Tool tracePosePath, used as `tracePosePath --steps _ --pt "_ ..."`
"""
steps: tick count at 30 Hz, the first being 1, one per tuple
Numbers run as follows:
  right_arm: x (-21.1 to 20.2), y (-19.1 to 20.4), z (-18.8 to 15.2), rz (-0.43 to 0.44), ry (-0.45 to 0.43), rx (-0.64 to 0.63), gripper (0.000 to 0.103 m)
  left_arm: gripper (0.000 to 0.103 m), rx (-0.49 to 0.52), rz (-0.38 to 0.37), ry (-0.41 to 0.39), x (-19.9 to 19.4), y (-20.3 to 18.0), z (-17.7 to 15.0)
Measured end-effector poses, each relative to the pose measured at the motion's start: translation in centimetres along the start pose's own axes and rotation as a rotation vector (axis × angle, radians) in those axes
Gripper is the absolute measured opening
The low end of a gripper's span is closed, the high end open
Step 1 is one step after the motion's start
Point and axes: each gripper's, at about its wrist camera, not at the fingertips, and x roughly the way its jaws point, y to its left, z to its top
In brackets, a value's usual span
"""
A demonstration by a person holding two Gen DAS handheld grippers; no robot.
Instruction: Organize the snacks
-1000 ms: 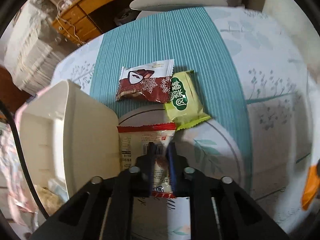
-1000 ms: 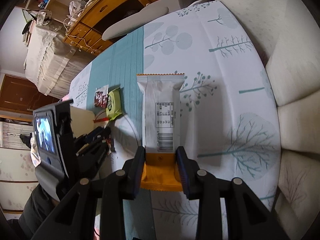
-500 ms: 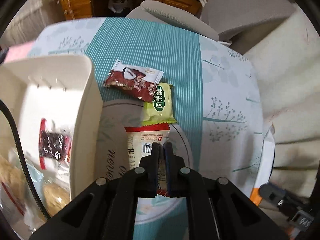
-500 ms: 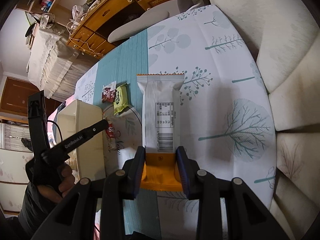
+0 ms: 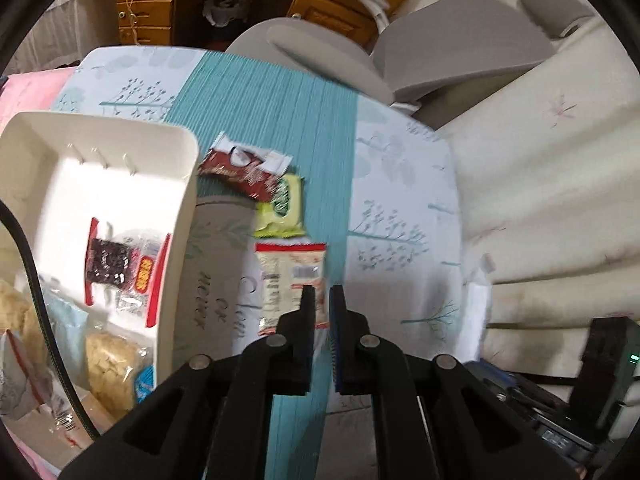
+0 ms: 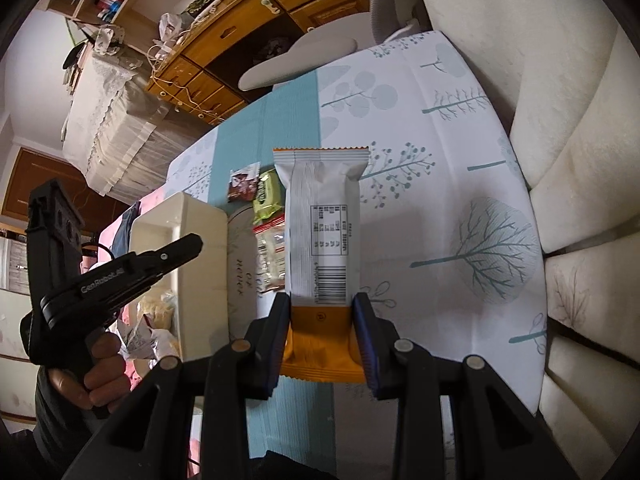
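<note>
My right gripper [image 6: 322, 320] is shut on the orange end of a long white-and-orange snack packet [image 6: 320, 216], held above the tablecloth. My left gripper [image 5: 322, 304] hangs above the table by the cream box [image 5: 176, 240]. Its jaws are opening, a narrow gap shows, and nothing is between them. In the right wrist view the left gripper [image 6: 196, 242] hovers over the cream box [image 6: 200, 264]. Below it a red-edged packet [image 5: 284, 272] lies flat on the cloth. A green packet [image 5: 282, 208] and a dark red packet [image 5: 240, 168] lie beyond it.
The box holds several snacks, among them a red-and-black packet [image 5: 116, 264]. A person's hand [image 6: 100, 376] grips the left tool. A grey chair [image 5: 320, 52] and wooden drawers [image 5: 160, 0] stand past the table's far edge. A cream sofa [image 5: 540, 160] runs along the right.
The left gripper has risen and swung toward the box, leaving the red-edged packet flat on the table. The right gripper has lifted a little with its packet.
</note>
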Motion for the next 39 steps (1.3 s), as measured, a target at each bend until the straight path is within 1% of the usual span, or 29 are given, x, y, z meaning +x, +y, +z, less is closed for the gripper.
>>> tracePosePath --steps 1,2,3,4,6,7,8,11,14,19,23,26,27,28,29,30,32,35,39 --pt "-0.1 0.3 -0.2 0.001 -0.002 -0.004 0.033 0.013 -0.005 0.014 0.019 0.6 0.2 0.0" --pt "-0.2 0.6 -0.4 0.001 -0.004 -0.008 0.033 0.025 -0.015 0.02 0.033 1.2 0.3 -0.1" --pt "-0.2 1.0 -0.6 0.002 -0.006 -0.012 0.033 0.033 -0.022 0.028 0.042 1.7 0.4 -0.1" --pt "-0.3 1.1 -0.8 0.002 -0.007 -0.014 0.033 0.037 -0.023 0.036 0.049 2.1 0.5 -0.2" --pt "-0.4 1.5 -1.1 0.0 -0.007 -0.025 0.033 0.061 -0.01 0.074 0.066 3.3 0.3 -0.2" --pt "-0.3 1.6 -1.4 -0.005 -0.001 -0.031 0.033 0.065 -0.001 0.108 0.078 4.3 0.1 -0.2" --pt "-0.2 1.7 -1.6 -0.011 0.006 -0.033 0.033 0.067 0.003 0.127 0.089 4.9 0.0 -0.2" --pt "0.2 1.2 -2.1 -0.03 0.023 -0.021 0.033 0.067 0.011 0.162 0.136 7.1 -0.4 0.0" --pt "0.3 0.4 -2.7 -0.048 0.031 0.013 0.033 0.067 0.035 0.219 0.157 8.8 -0.9 0.2" --pt "0.0 -0.7 -3.3 -0.078 0.028 0.06 0.033 0.067 0.054 0.25 0.188 10.5 -1.5 0.7" --pt "-0.4 -1.1 -3.5 -0.102 0.015 0.087 0.033 0.067 0.04 0.278 0.219 11.8 -1.2 0.7" --pt "-0.6 -1.1 -3.7 -0.117 0.009 0.098 0.033 0.066 0.05 0.291 0.221 12.2 -0.9 0.6" --pt "-0.6 -1.2 -3.8 -0.121 0.008 0.1 0.033 0.059 0.058 0.298 0.226 12.4 -0.8 0.4" --pt "-0.6 -1.1 -3.9 -0.129 0.008 0.106 0.033 0.057 0.07 0.307 0.227 12.4 -0.7 0.3" --pt "-0.5 -1.0 -4.0 -0.135 0.008 0.11 0.033 0.048 0.077 0.303 0.22 12.4 -0.9 0.3" --pt "-0.5 -0.8 -4.0 -0.139 0.007 0.113 0.033 0.046 0.079 0.291 0.221 12.4 -0.8 0.3" --pt "-0.5 -0.5 -4.2 -0.151 0.0 0.123 0.033 0.044 0.084 0.267 0.231 12.2 -0.3 0.3" --pt "-0.6 0.2 -4.6 -0.171 -0.014 0.137 0.033 0.044 0.088 0.246 0.267 11.6 0.7 0.3" --pt "-0.9 2.2 -5.4 -0.188 -0.033 0.137 0.033 0.044 0.123 0.218 0.278 9.8 1.6 -0.1"
